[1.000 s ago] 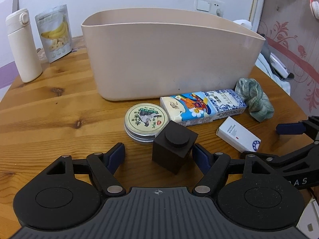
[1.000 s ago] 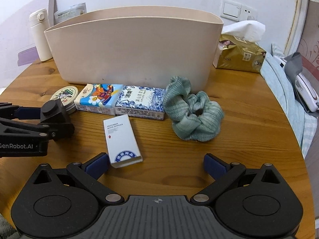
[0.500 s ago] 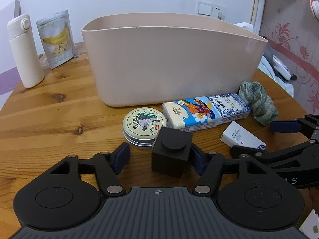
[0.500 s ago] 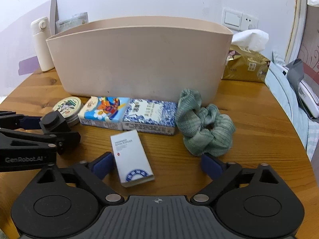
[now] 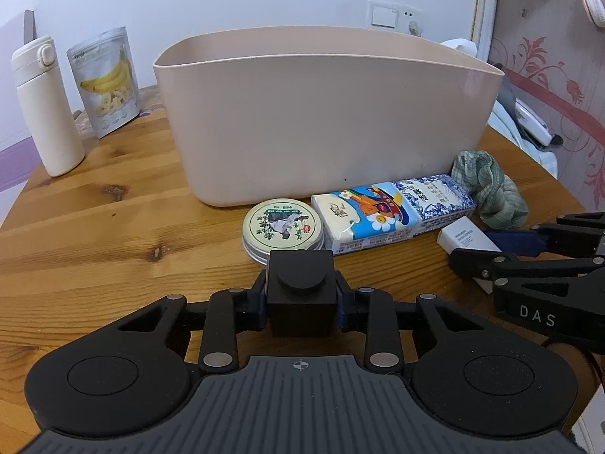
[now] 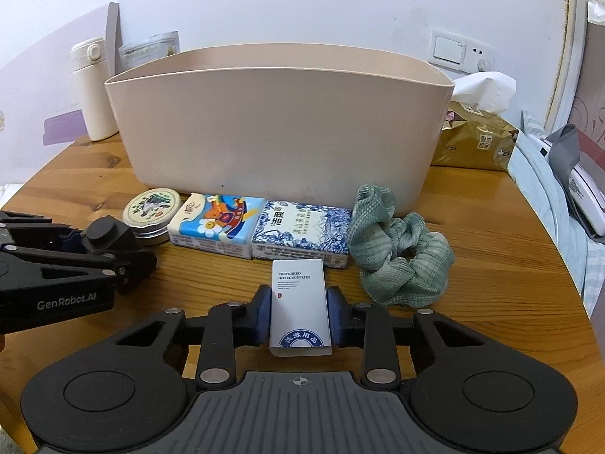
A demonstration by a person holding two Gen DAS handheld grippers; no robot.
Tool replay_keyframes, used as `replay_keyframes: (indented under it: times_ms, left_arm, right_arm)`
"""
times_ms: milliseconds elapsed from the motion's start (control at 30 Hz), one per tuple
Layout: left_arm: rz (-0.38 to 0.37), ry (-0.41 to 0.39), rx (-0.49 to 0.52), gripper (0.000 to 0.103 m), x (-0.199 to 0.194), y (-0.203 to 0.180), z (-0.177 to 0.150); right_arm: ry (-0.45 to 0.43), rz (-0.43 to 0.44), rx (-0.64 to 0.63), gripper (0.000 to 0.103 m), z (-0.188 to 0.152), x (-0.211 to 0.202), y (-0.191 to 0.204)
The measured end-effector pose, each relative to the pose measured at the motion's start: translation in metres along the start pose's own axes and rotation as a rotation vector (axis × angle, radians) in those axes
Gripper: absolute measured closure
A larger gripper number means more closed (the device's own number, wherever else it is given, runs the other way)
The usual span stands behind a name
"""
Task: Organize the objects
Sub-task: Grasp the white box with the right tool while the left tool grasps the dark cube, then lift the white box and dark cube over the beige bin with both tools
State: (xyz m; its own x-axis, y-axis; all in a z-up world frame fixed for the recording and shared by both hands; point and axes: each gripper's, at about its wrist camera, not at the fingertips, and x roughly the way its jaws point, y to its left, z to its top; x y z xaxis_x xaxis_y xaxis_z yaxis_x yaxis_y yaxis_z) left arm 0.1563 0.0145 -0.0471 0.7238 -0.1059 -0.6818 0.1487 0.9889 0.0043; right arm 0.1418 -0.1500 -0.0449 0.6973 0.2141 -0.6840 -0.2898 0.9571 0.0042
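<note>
Behind both clenched grippers, the beige bin (image 5: 325, 121) is waiting: left gripper (image 5: 300, 300) is grasping the black block (image 5: 300, 299), right gripper (image 6: 298, 312) is grasping the white box (image 6: 299, 302).

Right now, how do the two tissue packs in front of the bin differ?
The cartoon tissue pack has bright blue, orange and yellow artwork; the blue-and-white tissue pack has a porcelain-style floral print. The cartoon pack sits beside the round tin, the blue-and-white one beside the green scrunchie. Both lie flat, end to end, ungripped.
</note>
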Motion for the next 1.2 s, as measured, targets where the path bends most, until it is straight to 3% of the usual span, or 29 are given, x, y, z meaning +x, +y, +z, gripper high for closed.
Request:
replay_keyframes:
  times_ms: [567, 1200]
  left_arm:
    - [0.009, 0.007, -0.038, 0.071, -0.015, 0.009, -0.003]
    - [0.046, -0.096, -0.011, 0.071, -0.060, 0.014, 0.022]
  right_arm:
    - [-0.013, 0.026, 0.064, 0.073, 0.000, -0.021, -0.009]
    - [-0.140, -0.003, 0.114, 0.073, 0.026, -0.060, -0.027]
